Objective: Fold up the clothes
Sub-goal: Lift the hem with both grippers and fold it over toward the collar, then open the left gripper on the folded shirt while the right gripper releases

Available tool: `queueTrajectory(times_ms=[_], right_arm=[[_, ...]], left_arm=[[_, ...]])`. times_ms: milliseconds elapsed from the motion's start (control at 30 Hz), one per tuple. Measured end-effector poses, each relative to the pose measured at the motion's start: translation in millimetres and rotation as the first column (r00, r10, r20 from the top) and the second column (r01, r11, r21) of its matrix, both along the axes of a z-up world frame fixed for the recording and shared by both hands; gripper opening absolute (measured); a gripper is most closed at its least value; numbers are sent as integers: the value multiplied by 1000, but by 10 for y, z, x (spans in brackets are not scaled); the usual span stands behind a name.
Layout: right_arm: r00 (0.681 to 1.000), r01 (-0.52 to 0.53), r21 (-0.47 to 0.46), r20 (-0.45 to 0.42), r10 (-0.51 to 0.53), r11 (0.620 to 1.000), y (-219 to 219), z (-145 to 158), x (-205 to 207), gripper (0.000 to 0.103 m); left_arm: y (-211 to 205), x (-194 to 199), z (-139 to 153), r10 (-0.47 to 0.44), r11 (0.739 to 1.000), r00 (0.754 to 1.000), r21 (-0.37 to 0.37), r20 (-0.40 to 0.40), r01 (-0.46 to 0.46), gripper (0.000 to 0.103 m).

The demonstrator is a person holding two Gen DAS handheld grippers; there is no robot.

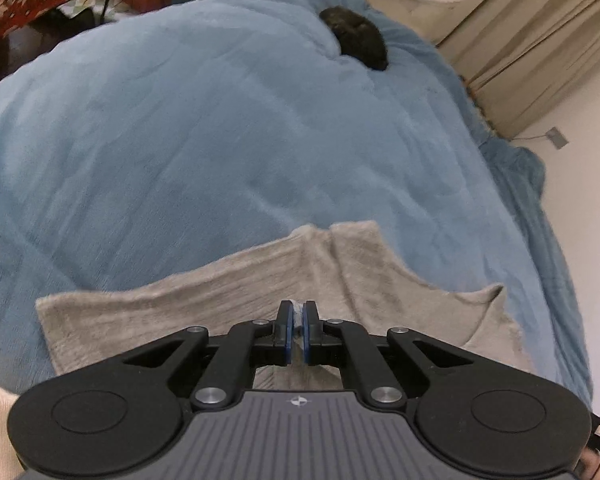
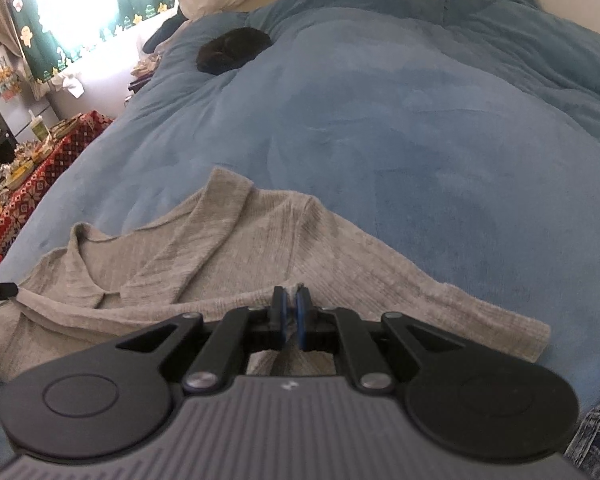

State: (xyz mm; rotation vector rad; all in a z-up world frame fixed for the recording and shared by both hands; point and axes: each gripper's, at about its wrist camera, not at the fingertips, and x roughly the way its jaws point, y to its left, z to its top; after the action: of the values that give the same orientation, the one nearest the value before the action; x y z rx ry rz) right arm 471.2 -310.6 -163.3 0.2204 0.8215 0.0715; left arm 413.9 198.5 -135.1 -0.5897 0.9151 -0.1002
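Observation:
A beige ribbed knit top [image 1: 228, 292] [image 2: 236, 256] lies spread on a blue plush blanket [image 1: 204, 132] [image 2: 440, 128] at the near edge of the bed. One sleeve is folded across its body in the right wrist view, and the collar shows at the left. My left gripper [image 1: 298, 307] is shut on a fold of the beige top, with cloth showing between the blue pads. My right gripper [image 2: 290, 294] is shut on the top's near edge, pinching fabric as well.
A black bundle [image 1: 356, 38] [image 2: 232, 54] rests far back on the blanket. A side table with a red patterned cloth [image 2: 40, 168] and clutter stands left of the bed. Beige curtains [image 1: 540, 52] and a white wall are at the right. Denim [image 2: 596, 432] shows at the lower right.

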Motion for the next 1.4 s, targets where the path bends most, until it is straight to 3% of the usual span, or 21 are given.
queueTrajectory(times_ms=[167, 233, 300, 367, 500, 633, 833, 933, 1033, 1200, 1400], right_arm=[[1000, 6, -27, -13, -6, 1000, 42, -4, 93, 9], [1000, 5, -45, -19, -6, 999, 59, -10, 119, 19], [1000, 0, -52, -11, 0, 999, 59, 13, 123, 21], [1000, -7, -53, 5, 7, 999, 33, 71, 109, 33], [998, -39, -113, 43, 45, 993, 2, 262, 56, 33], [985, -167, -124, 23, 171, 978, 74, 413, -158, 33], [960, -280, -133, -73, 272, 951, 211, 225, -665, 32], [947, -321, -193, -74, 312, 927, 285, 140, -868, 30], [941, -339, -254, -85, 329, 906, 341, 75, -944, 6], [977, -213, -108, -54, 208, 971, 42, 143, -947, 4], [985, -157, -127, -97, 145, 979, -187, 115, -986, 6]], left_arm=[[-28, 109, -131, 7, 1000, 998, 31, -55, -5, 10], [-13, 114, -163, 22, 999, 998, 47, -56, -19, 17], [4, 101, -143, 29, 998, 999, 55, -40, -26, 25], [-2, 66, -61, 21, 997, 1000, 74, -5, -20, 30], [-6, 30, 129, 3, 995, 999, 99, 51, -8, 37], [-68, -87, 275, -42, 987, 996, 157, 74, 30, 39], [-197, -431, 314, -119, 968, 990, 228, 70, 100, 40], [-227, -612, 294, -136, 971, 988, 209, 68, 119, 40], [-257, -759, 257, -154, 970, 987, 198, 53, 140, 40], [-300, -866, 168, -171, 961, 985, 223, 27, 161, 40], [-229, -926, 110, -143, 974, 990, 178, 7, 140, 38]])
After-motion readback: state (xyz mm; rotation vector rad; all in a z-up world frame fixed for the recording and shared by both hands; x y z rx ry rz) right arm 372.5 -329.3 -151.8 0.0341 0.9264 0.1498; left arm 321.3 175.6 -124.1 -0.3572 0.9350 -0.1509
